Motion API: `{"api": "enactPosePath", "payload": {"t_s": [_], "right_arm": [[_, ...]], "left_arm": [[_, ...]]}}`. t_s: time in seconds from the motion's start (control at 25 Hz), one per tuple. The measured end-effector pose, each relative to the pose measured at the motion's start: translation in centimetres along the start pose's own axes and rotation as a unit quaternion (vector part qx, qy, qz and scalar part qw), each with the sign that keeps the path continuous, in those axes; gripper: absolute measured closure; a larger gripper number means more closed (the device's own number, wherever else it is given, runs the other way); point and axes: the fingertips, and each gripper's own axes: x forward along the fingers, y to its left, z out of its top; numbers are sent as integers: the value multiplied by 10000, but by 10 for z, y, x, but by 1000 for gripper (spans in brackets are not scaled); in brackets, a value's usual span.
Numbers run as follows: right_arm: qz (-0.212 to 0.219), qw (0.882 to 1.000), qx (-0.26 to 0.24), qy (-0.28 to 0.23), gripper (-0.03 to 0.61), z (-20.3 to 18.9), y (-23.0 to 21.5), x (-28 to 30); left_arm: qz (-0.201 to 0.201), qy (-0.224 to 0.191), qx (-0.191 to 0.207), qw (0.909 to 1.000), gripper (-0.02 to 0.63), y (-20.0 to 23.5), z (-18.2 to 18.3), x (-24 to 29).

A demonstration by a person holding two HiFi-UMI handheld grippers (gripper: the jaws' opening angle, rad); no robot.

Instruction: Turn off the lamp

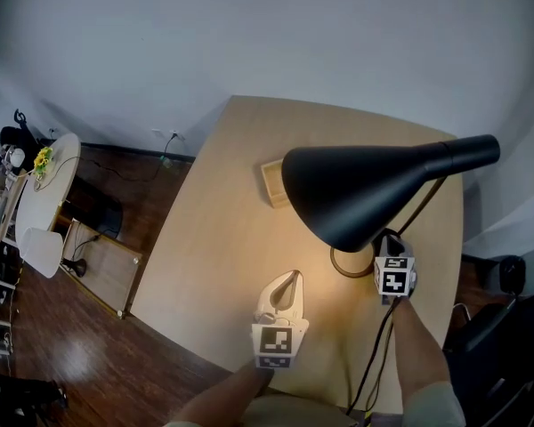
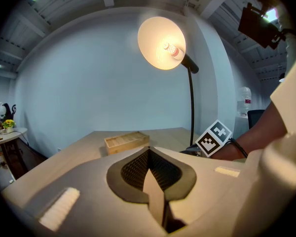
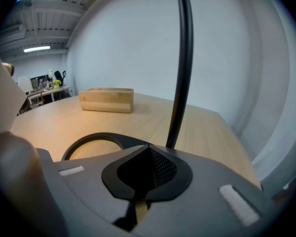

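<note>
Head view shows the lamp (image 1: pixel 365 189) lit on the table (image 1: pixel 222 238), with its ring base (image 3: pixel 92 136) just beside your right gripper (image 1: pixel 392 247), whose jaws are pressed together on nothing. Your left gripper (image 1: pixel 290 279) is nearby, also closed and empty.

Fig. 1. My surroundings, head view: pale grey wall (image 1: pixel 249 34) at 12 o'clock; dark wooden floor (image 1: pixel 62 345) at 8 o'clock; white round table (image 1: pixel 53 194) bearing yellow flowers (image 1: pixel 42 160) at 9 o'clock; light wood bench (image 1: pixel 222 238) before me, centre.
</note>
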Motion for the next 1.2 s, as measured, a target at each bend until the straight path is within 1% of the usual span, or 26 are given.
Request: {"api": "enactPosePath", "payload": {"t_s": [0.08,0.2,0.36,0.48,0.8,1.0,1.2], "right_arm": [[15,10000,95,10,578,3,1,-3],[-32,9999,18,-102,578,14,4,-12],[-147,9994,33,-308,578,23,0,-33],[-261,9981,155,-530,578,31,-1,-57],[-460,9872,486,-1447,578,61,27,-159],[-559,9806,540,-1797,578,70,57,-227],[-685,9726,678,-2115,578,70,97,-290]], "left_arm": [[-19,-28,24,10000,614,2,4,0],[-48,-88,25,9999,614,2,9,0],[-137,-137,10,9998,614,-2,13,-3],[-190,-177,36,9997,614,-3,17,-9],[-401,-419,66,9983,614,6,33,-40],[-584,-552,29,9968,614,15,42,-75],[-847,-833,19,9929,614,29,54,-116]]}}
